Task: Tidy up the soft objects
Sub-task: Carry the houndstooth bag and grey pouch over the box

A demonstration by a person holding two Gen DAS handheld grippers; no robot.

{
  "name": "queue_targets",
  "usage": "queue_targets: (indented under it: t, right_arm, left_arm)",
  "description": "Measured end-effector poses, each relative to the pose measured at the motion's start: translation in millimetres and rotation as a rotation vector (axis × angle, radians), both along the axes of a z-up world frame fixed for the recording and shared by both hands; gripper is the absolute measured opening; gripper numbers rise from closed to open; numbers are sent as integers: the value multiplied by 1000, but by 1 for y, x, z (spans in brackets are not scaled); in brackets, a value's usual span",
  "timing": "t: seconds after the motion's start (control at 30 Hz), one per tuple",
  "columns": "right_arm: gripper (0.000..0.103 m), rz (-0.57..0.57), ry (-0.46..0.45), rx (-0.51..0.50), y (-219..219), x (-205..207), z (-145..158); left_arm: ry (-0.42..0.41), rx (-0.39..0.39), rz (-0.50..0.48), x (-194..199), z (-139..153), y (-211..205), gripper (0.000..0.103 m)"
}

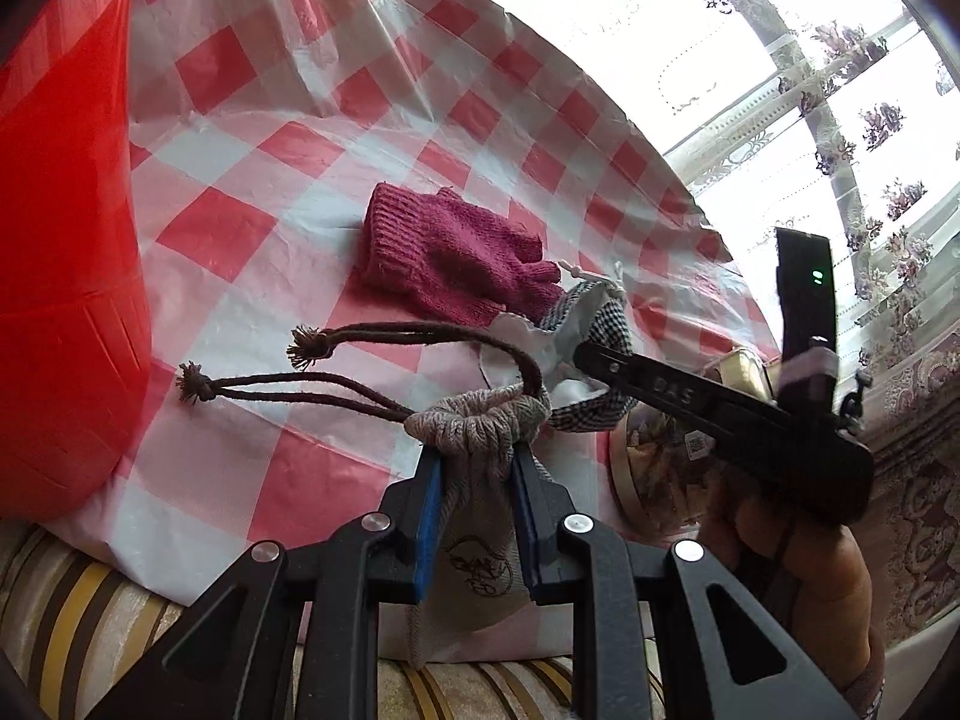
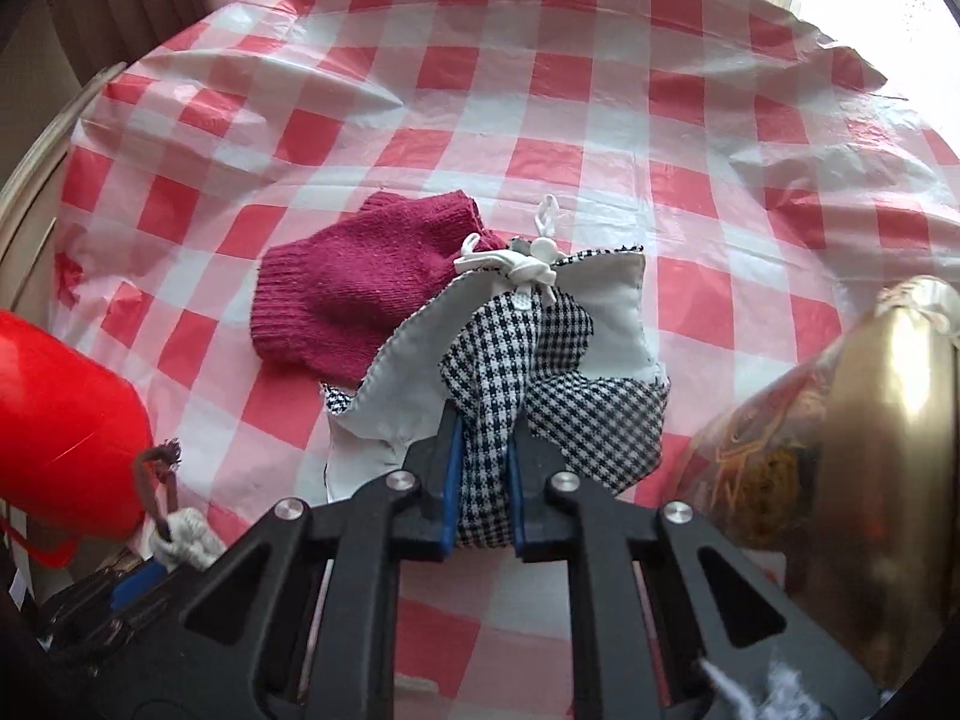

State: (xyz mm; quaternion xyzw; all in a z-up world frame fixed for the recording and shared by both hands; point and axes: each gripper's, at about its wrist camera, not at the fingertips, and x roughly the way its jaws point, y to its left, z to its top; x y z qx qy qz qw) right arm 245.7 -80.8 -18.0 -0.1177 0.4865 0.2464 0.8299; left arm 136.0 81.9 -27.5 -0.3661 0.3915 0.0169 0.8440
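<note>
My left gripper (image 1: 477,462) is shut on a grey drawstring pouch (image 1: 480,516), whose brown cords (image 1: 336,396) trail left over the checkered tablecloth (image 1: 252,174). My right gripper (image 2: 485,450) is shut on a black-and-white houndstooth cloth (image 2: 564,396) with a white lining and a white tie. In the left wrist view the same cloth (image 1: 591,324) lies just beyond the pouch, with the right gripper's finger on it. A magenta knit glove (image 1: 456,252) lies flat behind both, and also shows in the right wrist view (image 2: 360,288), partly under the cloth.
A red plastic tub (image 1: 66,228) stands at the left and shows in the right wrist view (image 2: 60,414). A gold patterned round tin (image 2: 840,432) sits at the right. A striped cushion (image 1: 78,612) lies below the table edge. A curtained window (image 1: 840,120) is behind.
</note>
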Motion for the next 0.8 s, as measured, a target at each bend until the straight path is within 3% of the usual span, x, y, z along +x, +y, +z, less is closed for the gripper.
queue_targets:
  t: [0.27,0.43,0.63,0.8]
  right_arm:
    - [16,85,-39,75,-33,-53,50]
    - [16,111,-71,107,-76,-92,82]
    - [16,-24,-131,72,-182,-119,109]
    - [16,-159,-132,14,-273,-138,104]
  left_arm:
    - [-19,-13,22,-21,8,1,23]
    - [-51,-15,17,-34,22,-3,23]
    - [-100,-34,-28,-40,46,-21,23]
    - [-134,-53,-120,-37,69,-58,23]
